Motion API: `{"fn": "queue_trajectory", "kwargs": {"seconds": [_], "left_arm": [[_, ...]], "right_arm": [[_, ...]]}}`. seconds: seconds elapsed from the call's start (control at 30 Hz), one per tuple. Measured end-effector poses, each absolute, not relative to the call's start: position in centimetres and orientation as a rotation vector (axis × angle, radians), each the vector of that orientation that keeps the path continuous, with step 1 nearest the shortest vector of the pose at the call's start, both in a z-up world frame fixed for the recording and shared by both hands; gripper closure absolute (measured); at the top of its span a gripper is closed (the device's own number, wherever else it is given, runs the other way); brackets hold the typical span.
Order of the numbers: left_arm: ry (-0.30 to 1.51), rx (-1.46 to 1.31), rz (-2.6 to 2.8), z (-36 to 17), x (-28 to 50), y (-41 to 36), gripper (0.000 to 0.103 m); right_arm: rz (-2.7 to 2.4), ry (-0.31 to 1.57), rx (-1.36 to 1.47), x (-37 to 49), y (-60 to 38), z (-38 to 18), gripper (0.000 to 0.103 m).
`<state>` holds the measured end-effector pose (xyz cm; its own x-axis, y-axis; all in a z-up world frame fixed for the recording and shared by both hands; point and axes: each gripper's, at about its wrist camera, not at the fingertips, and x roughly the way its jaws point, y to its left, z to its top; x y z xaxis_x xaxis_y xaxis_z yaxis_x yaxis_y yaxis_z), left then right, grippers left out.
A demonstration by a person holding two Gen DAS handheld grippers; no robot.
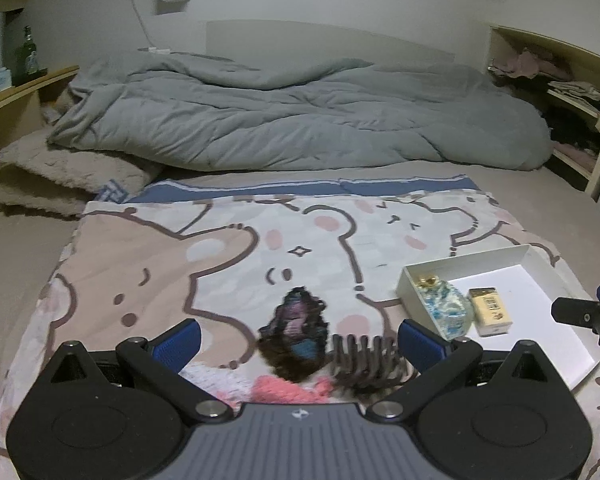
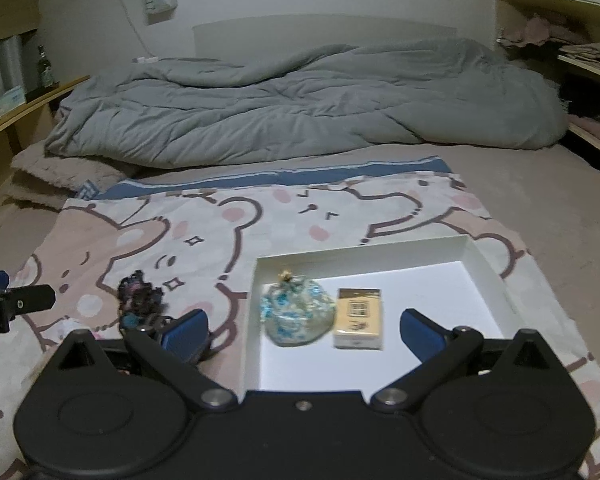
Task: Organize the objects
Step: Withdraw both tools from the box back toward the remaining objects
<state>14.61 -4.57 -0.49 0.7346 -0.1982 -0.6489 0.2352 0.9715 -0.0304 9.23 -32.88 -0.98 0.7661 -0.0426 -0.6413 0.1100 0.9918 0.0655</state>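
Your left hand-held gripper [image 1: 298, 338] is wide open, holding nothing. Its two blue pads [image 1: 180, 340] sit far apart, low over the bear blanket [image 1: 140, 264] on the bed. Between the pads lie three things: a dark hair clip [image 1: 366, 354] with long teeth, a dark fuzzy scrunchie [image 1: 298, 330] with bits of purple and blue, and something pink and fluffy [image 1: 288, 390] close to the gripper body. The hair clip is just beside the right pad. The picture is too blurry to say if they touch.

Use the white box [image 2: 384, 246] as your landmark. It lies open on the bear blanket. Inside it, near its left wall, is a small glass bottle [image 2: 298, 314] with blue and white swirls and a gold top. Just to the right of the bottle — still in the box — is a tan pack [image 2: 358, 318] lying flat. The rest of the box floor shows white.

Your right hand-held gripper [image 2: 304, 330] is open too, with nothing in it. It hangs over the near edge of the white box, and the bottle and the pack show between its pads. The scrunchie, clip and pink thing are all to the left of the box, out on the blanket.

Far behind the box, a gray quilt [image 1: 292, 120] is bunched up across the bed — and a green bottle [image 1: 27, 56] stands on a shelf way off to the left.
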Motion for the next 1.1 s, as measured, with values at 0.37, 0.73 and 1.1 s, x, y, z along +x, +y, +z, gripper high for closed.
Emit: {"fn": "queue_trajectory", "kwargs": {"seconds": [0.37, 0.73, 1.1], "left_arm": [[0.686, 0.043, -0.178, -0.3, 13.6, -0.6, 0.0], [0.696, 0.035, -0.18, -1.2, 13.4, 3.0, 0.0], [0.766, -0.002, -0.203, -2.6, 13.8, 4.9, 0.01]], "right_arm": [[-0.039, 0.693, 0.103, 10.1, -30.2, -1.1, 0.0], [-0.006, 0.706, 0.103, 10.4, -27.7, -1.8, 0.0], [0.06, 0.706, 0.075, 10.2, -25.8, -2.6, 0.0]]}}
